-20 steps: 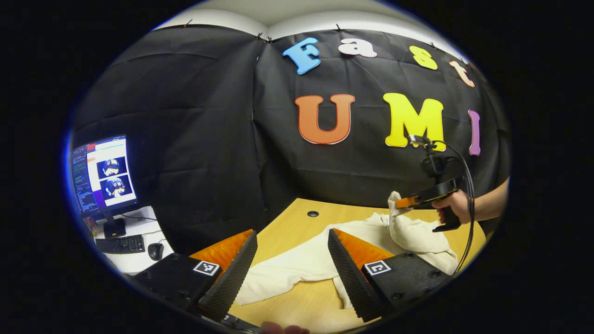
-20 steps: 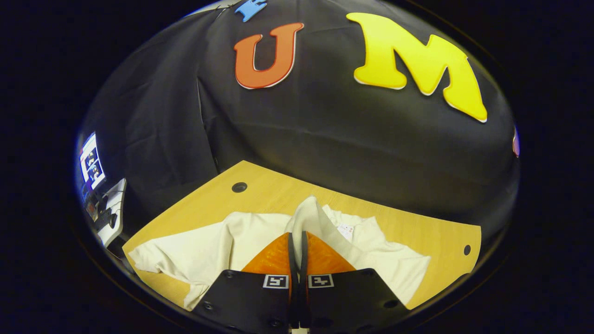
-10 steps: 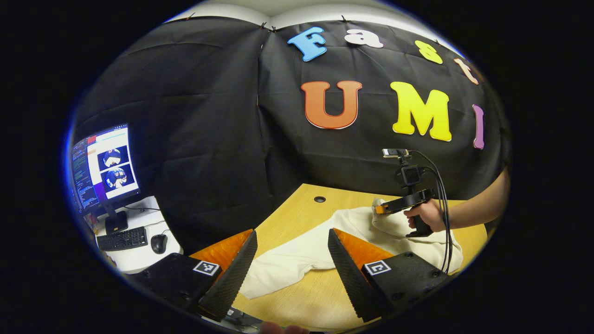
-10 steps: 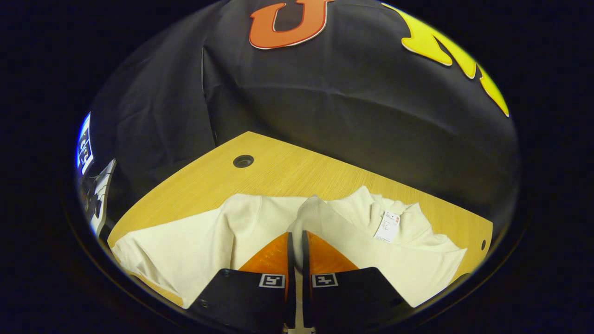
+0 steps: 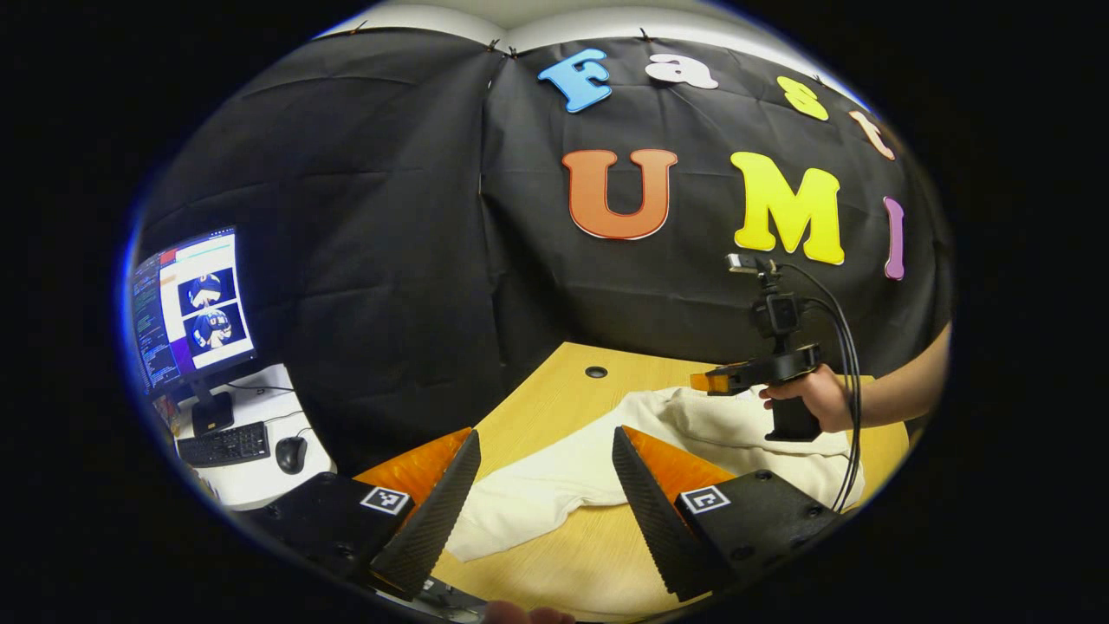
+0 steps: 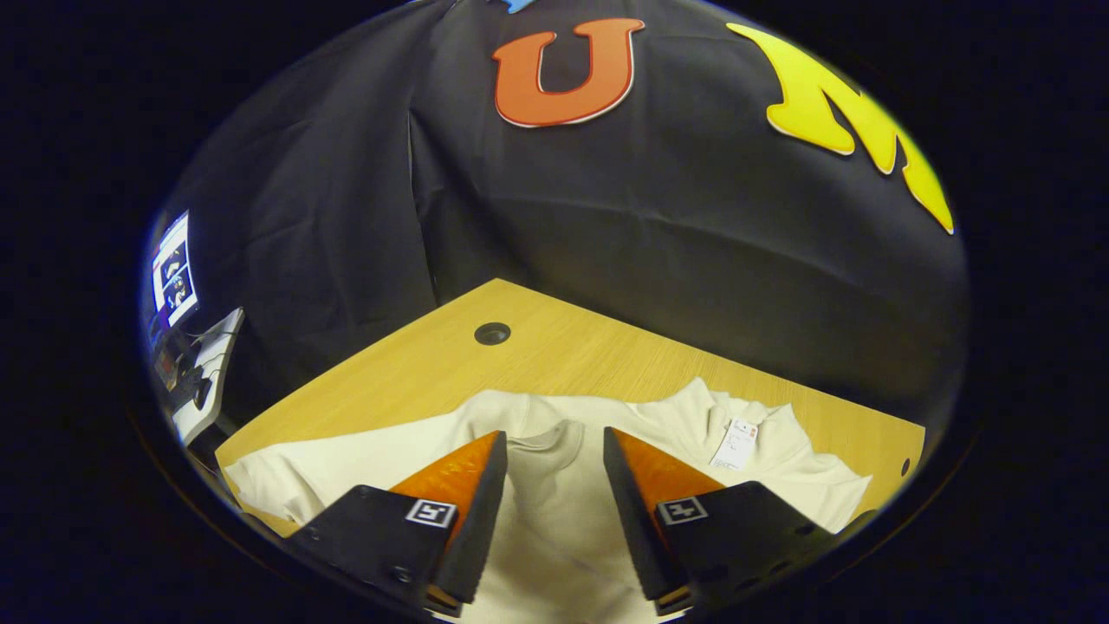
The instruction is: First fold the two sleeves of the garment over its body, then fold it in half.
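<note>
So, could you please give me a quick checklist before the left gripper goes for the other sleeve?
1. Right gripper open, off the cloth: ok.
2. First sleeve lies on the garment body: ok.
3. Left gripper open: ok.
4. Other sleeve lies spread on the table, unfolded: ok.
5. Right gripper's cable clear of the cloth: cannot tell.

Hand-held gripper: black body, 2 square markers, ribbed fingers.
</note>
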The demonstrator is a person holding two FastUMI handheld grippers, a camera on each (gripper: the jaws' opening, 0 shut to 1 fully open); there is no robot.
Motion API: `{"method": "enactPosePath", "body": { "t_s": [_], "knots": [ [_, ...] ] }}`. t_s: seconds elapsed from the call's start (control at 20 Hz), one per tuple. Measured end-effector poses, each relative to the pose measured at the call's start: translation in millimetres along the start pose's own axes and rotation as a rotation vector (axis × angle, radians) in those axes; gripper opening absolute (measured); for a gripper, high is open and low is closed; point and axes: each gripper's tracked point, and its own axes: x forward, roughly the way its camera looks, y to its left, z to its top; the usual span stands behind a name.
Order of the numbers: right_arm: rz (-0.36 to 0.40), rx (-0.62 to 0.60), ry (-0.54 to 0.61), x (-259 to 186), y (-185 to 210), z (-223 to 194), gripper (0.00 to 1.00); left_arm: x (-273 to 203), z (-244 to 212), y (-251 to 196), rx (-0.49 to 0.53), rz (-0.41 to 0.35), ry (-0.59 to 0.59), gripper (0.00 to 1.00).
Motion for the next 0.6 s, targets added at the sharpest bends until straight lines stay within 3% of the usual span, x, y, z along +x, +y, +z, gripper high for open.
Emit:
{"method": "enactPosePath", "body": {
  "t_s": [0.05,0.1,0.35,0.6],
  "knots": [
    [0.001,0.005,-0.021,-11.1,-0.7,5.3,0.81,0.8,0.2,-0.2,0.002,-0.003,-0.006,0.97],
    [-0.002,0.008,-0.044,-24.4,-2.6,11.5,0.82,1.6,-0.4,-0.1,0.005,-0.004,-0.009,0.98],
    [0.03,0.059,-0.157,-105.2,2.4,32.6,0.84,-1.1,-2.8,-0.6,-0.015,-0.053,-0.054,0.97],
    [0.065,0.068,-0.224,-182.5,6.7,37.7,0.83,-7.2,-25.8,23.1,0.011,-0.046,-0.043,0.97]
  ]
}}
